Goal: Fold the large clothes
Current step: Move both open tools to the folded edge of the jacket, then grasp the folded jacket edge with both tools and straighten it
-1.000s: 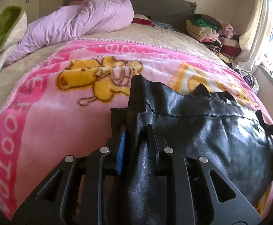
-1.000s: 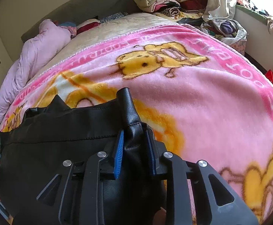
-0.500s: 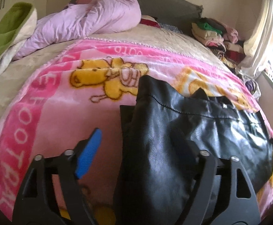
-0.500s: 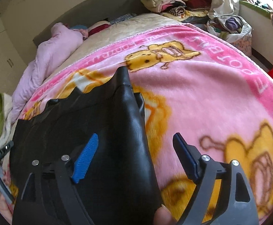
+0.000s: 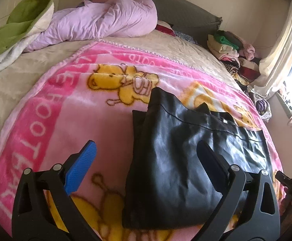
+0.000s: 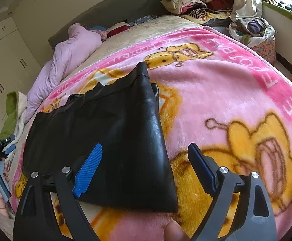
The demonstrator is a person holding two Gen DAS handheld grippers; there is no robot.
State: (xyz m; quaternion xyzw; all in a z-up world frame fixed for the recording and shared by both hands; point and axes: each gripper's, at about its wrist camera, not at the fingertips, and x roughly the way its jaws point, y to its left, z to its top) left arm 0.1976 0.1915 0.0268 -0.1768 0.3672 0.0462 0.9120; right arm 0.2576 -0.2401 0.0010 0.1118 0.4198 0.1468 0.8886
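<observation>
With both grippers' fingers (image 5: 85,164) (image 6: 89,166) just spread and released, the folded black leather garment (image 5: 178,160) near the bed's (image 5: 15,76) foot edge may spring open, being stiff and slick.

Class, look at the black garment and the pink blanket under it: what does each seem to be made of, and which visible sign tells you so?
Black garment: looks like leather or a faux leather, smooth with a soft sheen; light glints on its creases and a stitched seam shows. Which of the two cannot be told.

Pink blanket: seems a plush fleece, matte and fuzzy; its printed bears have soft, blurred edges.
</observation>
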